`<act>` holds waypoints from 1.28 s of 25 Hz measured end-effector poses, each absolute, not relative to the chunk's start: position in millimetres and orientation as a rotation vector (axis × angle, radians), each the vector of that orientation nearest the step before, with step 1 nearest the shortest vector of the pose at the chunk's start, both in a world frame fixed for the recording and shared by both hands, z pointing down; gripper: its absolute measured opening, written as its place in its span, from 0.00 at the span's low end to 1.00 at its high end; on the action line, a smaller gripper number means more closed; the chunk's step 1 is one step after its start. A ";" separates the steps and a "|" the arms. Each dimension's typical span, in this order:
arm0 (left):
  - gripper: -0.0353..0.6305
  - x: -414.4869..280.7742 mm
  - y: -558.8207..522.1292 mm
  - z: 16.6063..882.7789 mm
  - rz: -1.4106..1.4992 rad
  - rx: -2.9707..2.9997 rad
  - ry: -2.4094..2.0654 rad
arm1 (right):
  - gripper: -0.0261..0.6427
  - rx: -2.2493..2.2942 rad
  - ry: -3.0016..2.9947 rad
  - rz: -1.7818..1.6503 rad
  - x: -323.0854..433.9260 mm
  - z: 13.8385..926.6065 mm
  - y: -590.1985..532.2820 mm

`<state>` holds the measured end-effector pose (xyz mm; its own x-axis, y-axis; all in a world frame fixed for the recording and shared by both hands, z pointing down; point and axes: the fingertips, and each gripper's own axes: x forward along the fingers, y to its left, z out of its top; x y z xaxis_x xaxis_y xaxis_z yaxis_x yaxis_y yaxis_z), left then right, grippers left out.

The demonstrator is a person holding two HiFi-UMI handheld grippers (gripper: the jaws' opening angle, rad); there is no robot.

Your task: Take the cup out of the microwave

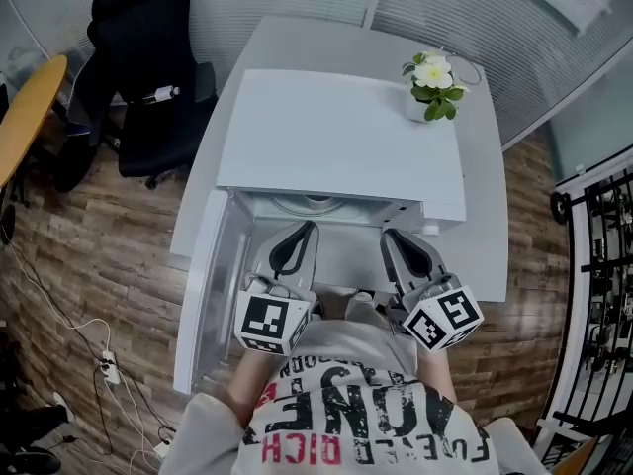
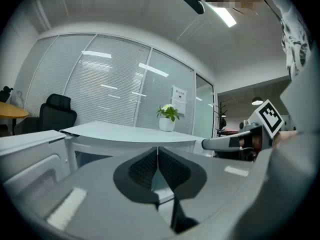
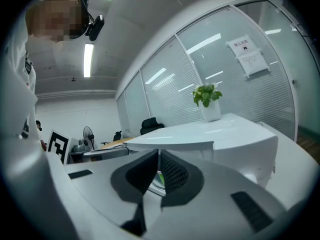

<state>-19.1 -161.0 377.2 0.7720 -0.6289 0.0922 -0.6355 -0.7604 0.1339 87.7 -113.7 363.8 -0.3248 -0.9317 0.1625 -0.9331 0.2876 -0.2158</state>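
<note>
Cup not plainly visible; probably deep inside the open microwave [image 1: 336,137], with a pale round rim [image 1: 318,203] just under the top edge, perhaps the cup, perhaps only the turntable. Door [image 1: 203,295] already swung out to the left, so opening step done and reaching-in step in hand, cup not yet gripped. Left gripper [image 2: 158,151] and right gripper [image 3: 158,154] side by side before the cavity mouth, pointing inward, both with jaws pressed together, holding nothing, touching nothing. Next move, as a judgement: spread the jaws of one gripper, push it level into the cavity, close around the cup wall, then draw back without tilting. Farther out: potted plant [image 1: 432,87] toward the far right corner, black office chair [image 1: 148,77] left of the white table [image 1: 485,216]
</note>
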 end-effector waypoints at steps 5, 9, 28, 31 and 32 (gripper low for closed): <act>0.08 -13.0 -161.3 378.8 0.051 2.802 -0.994 | 0.07 1.842 -2.499 0.430 93.4 365.0 -113.0; 0.08 -10.5 -162.5 380.5 0.050 2.800 -0.987 | 0.07 1.837 -2.496 0.430 94.0 363.7 -114.9; 0.08 -3.9 -164.0 388.0 0.272 3.003 -0.995 | 0.07 1.893 -2.478 0.456 104.3 369.0 -110.7; 0.08 -3.9 -164.9 388.5 0.334 3.048 -0.991 | 0.07 1.892 -2.504 0.449 101.1 365.2 -108.4; 0.08 -4.2 -165.3 389.7 0.355 3.057 -0.985 | 0.07 1.896 -2.512 0.443 100.4 364.1 -107.5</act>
<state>-4.2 -165.3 389.7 0.7905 -0.5853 0.1805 -0.5656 -0.8106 -0.1514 100.4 -107.5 364.1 -0.2879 -0.9477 0.1378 -0.9376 0.2497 -0.2419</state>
